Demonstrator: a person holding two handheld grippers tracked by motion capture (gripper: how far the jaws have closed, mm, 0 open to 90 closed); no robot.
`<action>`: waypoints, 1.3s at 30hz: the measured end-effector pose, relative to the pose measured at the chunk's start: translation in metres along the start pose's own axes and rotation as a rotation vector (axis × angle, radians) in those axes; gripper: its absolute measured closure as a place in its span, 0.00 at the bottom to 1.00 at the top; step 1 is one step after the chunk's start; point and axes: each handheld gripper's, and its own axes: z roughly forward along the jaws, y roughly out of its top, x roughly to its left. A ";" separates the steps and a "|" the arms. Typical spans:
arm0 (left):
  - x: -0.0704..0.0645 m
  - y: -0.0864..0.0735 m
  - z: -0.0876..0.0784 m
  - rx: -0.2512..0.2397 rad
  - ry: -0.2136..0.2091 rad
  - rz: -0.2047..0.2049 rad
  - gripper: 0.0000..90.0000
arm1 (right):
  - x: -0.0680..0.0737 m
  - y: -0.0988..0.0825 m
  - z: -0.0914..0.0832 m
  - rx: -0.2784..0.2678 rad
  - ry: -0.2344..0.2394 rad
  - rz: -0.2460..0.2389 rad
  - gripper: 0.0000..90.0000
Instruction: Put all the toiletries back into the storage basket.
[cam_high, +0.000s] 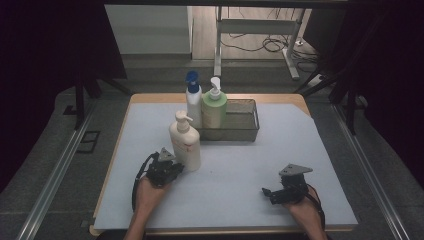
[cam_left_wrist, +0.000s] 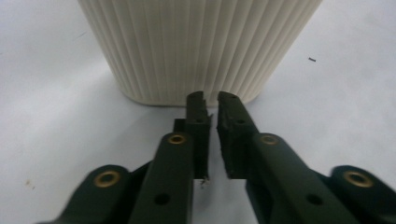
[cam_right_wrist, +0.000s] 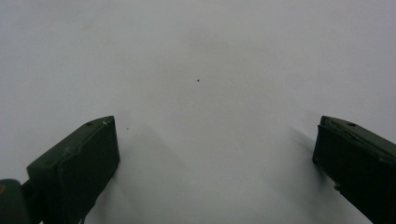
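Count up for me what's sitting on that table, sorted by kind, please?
Pump bottles: 2, a cream one by the left claw and a green one in the basket.
Spray bottles: 1, white with a blue top, at the basket's left end.
Wire baskets: 1.
Hand-held claws: 2, left and right.
Total: 6

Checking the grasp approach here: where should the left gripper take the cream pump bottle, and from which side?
Probably low on the ribbed body of the cream bottle, coming level from the near side where the left gripper already faces it. It stands upright and alone; its jaws, a slit apart, must open much wider first.
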 end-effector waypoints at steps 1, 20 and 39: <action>0.000 -0.001 -0.001 -0.003 0.001 -0.005 0.84 | 0.000 0.000 0.000 0.000 0.001 0.001 0.00; -0.013 -0.029 -0.028 0.014 0.073 -0.003 0.15 | 0.000 0.001 0.000 0.009 0.009 0.004 0.00; -0.010 -0.049 -0.026 0.028 0.082 -0.002 0.13 | 0.005 0.012 -0.013 -0.028 0.023 -0.003 0.00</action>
